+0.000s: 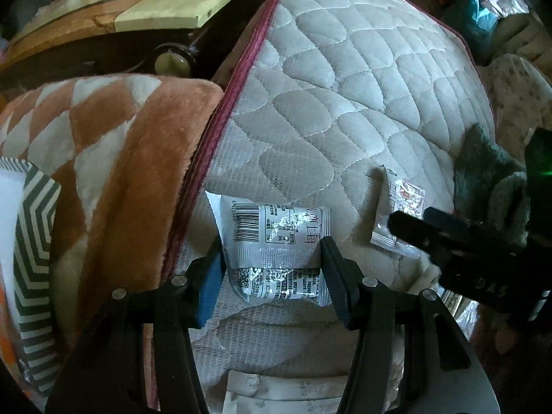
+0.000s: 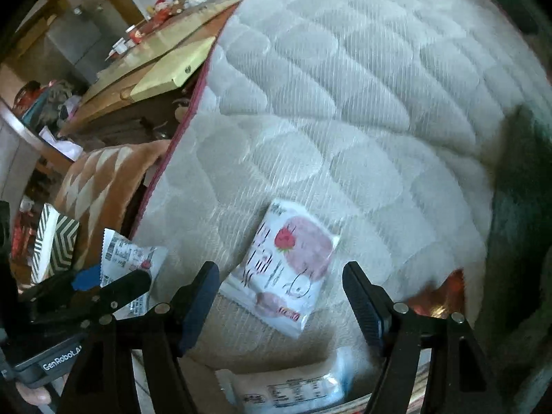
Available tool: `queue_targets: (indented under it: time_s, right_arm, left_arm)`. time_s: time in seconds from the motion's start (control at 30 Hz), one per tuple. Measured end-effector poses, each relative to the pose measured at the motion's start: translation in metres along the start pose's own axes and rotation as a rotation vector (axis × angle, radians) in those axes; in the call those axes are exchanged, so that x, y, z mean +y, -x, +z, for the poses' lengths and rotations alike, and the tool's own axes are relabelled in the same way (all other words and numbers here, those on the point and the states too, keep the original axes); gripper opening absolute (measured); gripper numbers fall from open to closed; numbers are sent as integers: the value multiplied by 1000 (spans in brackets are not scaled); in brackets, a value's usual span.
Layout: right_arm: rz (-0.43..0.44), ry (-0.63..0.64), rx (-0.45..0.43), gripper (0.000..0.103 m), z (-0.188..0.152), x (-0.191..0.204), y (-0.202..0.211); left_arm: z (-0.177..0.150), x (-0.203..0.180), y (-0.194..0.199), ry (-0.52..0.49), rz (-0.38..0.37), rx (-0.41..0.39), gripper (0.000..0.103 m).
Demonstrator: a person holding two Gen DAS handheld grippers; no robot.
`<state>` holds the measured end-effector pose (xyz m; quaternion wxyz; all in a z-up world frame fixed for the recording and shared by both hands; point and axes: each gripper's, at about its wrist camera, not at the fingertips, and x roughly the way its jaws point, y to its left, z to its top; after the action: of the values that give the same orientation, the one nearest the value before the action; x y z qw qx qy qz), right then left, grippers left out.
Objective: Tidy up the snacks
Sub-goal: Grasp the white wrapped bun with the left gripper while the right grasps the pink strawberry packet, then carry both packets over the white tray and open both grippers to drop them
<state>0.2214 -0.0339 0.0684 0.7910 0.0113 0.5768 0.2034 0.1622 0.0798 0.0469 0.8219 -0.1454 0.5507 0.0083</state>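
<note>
On quilted mattress [image 1: 362, 79]: snack packet [image 1: 272, 252] pinched between left gripper [image 1: 272, 276] fingers, near mattress's left piped edge. Second snack packet [image 2: 286, 269] just right of it, lying flat between spread fingers of right gripper [image 2: 281, 296], not touched. Third packet [image 2: 293, 390] nearer, below the grippers. Left of mattress: plush blanket [image 1: 114, 158], touching its edge; box [image 1: 31, 241] further left. Behind blanket: wooden table [image 1: 120, 3]. Fuzzy cloth [image 1: 490, 179] at mattress's right.

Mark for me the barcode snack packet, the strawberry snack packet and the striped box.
barcode snack packet [image 1: 272, 241]: left wrist view, middle of its printed back, between the left gripper's fingers.
strawberry snack packet [image 2: 289, 262]: right wrist view, centre of its front face.
striped box [image 2: 60, 245]: right wrist view, on its chevron-patterned side.
</note>
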Motion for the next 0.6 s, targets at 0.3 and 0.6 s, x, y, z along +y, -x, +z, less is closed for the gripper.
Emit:
queue_targets:
  time_s: [0.3, 0.6]
  right_arm:
    - [-72, 4, -18, 53, 3, 11, -23]
    - [-39, 73, -67, 52, -17, 13, 15]
  left_arm:
    - [-7, 9, -5, 25, 34, 7, 53]
    - [-19, 9, 31, 18, 44, -58, 53]
